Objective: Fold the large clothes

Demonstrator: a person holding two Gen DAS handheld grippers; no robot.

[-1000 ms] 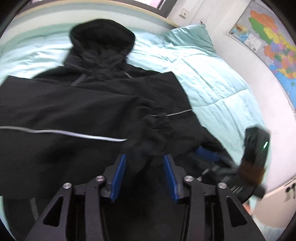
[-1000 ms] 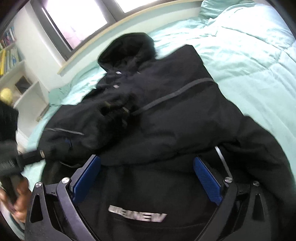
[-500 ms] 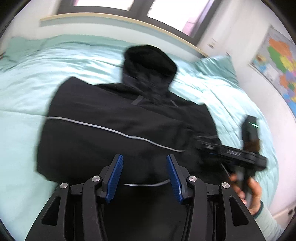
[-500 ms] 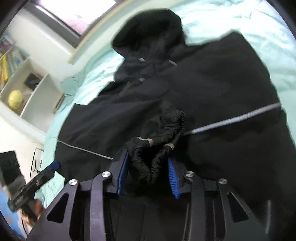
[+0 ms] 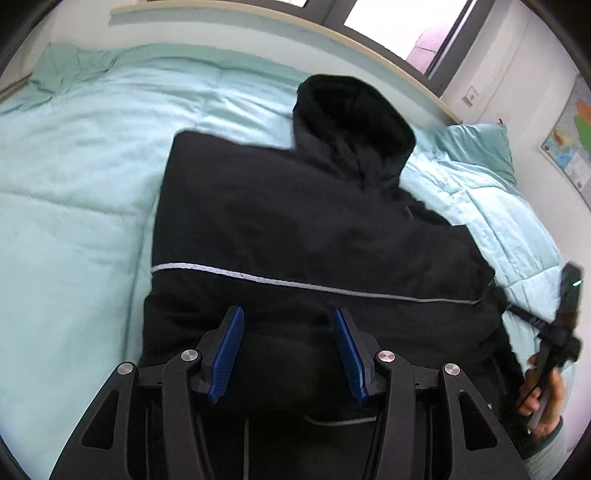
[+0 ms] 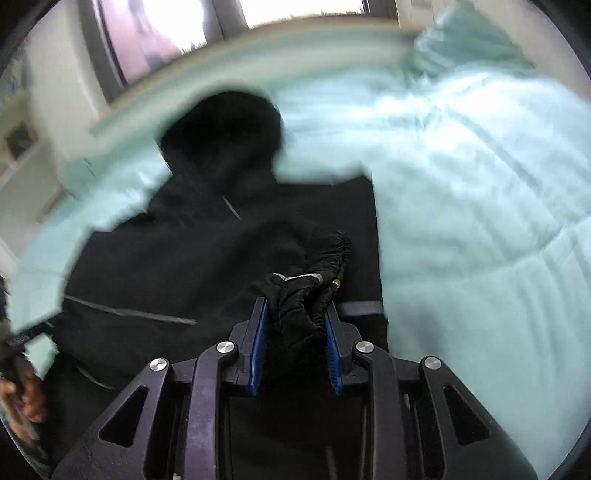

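Black gathered cuff of the sleeve [image 6: 314, 295] pinched between the blue pads of the right gripper [image 6: 295, 325], jaws just closed narrow on it. Left gripper [image 5: 288, 354] half apart, empty, over the hem of the black hooded jacket [image 5: 295, 229]. Jacket spread flat on the pale mint quilt [image 5: 74, 177], hood far from both grippers.

Mint quilt [image 5: 74, 177] spread over bed — matching pillow [image 5: 476, 147] at far corner, wall map [image 5: 569, 147] beside, window [image 5: 391, 22] behind.
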